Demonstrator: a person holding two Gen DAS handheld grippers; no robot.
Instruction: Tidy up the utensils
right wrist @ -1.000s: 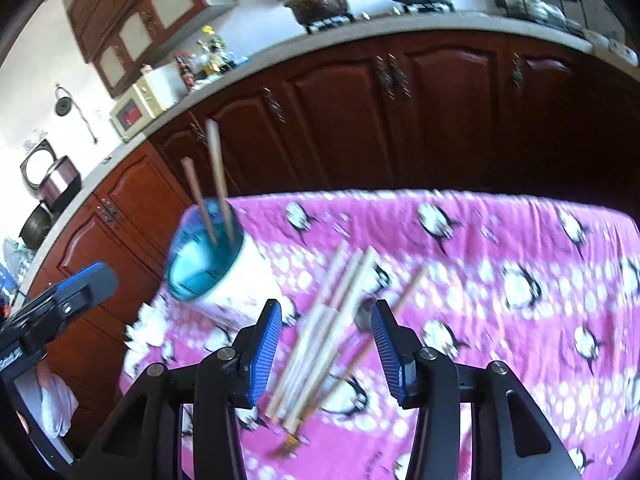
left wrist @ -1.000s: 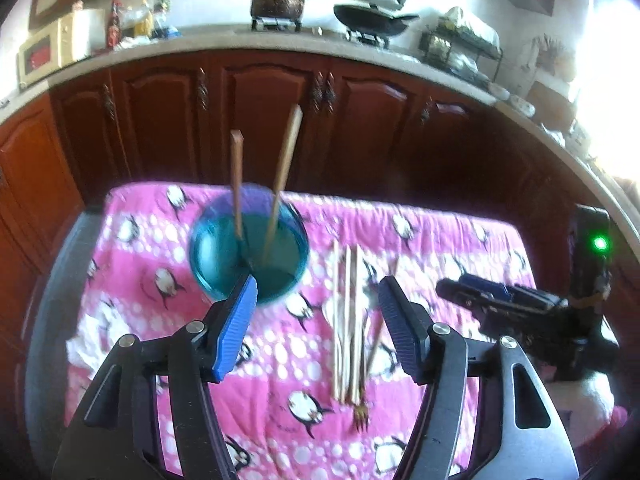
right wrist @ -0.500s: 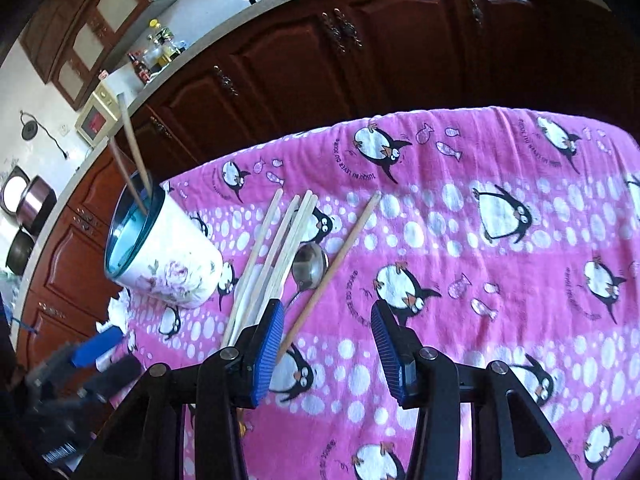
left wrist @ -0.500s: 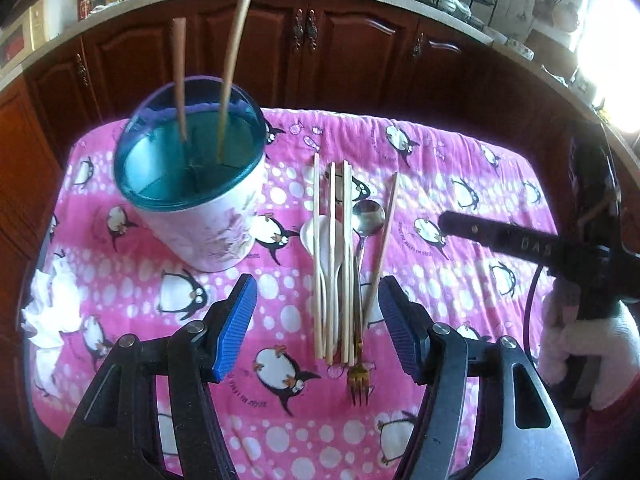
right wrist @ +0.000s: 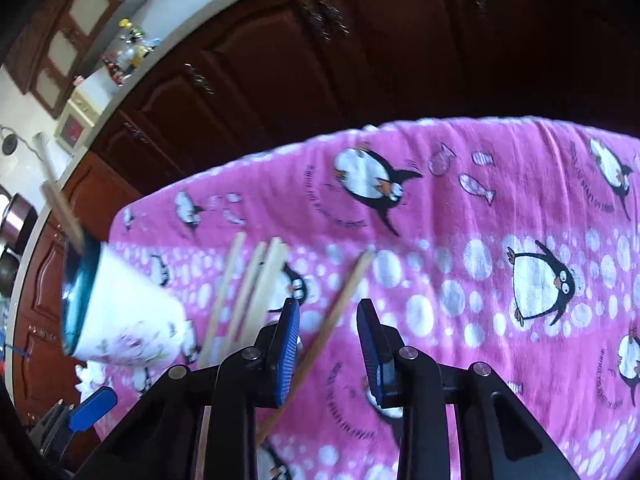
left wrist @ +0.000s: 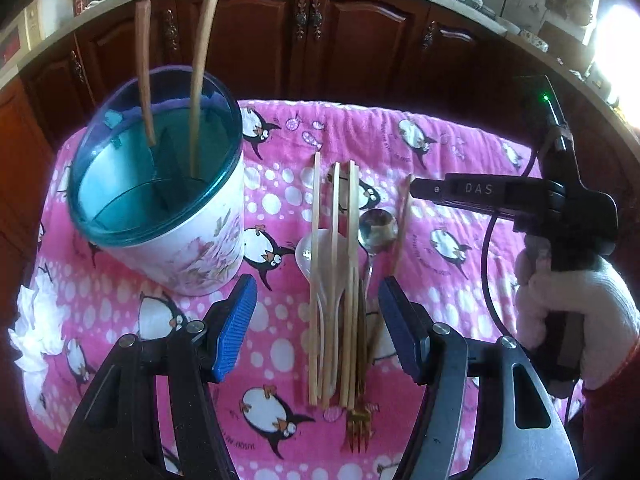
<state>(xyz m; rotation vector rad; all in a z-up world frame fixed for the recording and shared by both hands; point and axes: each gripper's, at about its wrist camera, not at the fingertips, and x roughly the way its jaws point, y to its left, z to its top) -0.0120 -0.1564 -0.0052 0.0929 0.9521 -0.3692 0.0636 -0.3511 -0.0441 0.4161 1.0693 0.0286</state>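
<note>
Two claws work over a bench covered by a pink penguin cloth [left wrist: 460,152]. The right claw [right wrist: 328,344] has just been closing; its jaws stand partly open astride the brown chopstick [right wrist: 340,304], which runs between the pads, with a gap visible on both sides, so nothing is gripped. The left claw [left wrist: 316,332] hangs wide open and empty above the near end of the utensil pile [left wrist: 340,280], which lies mid-bench, just right of the white holder [left wrist: 192,248] near the left edge; two sticks already stand in it. The step in hand appears to be picking up the brown chopstick. It should be centred between the pads and the claw lowered until they flank the shaft before closing fully. Since it lies just beside the metal spoon [left wrist: 376,228], a skewed closure could catch or disturb the neighbours.
</note>
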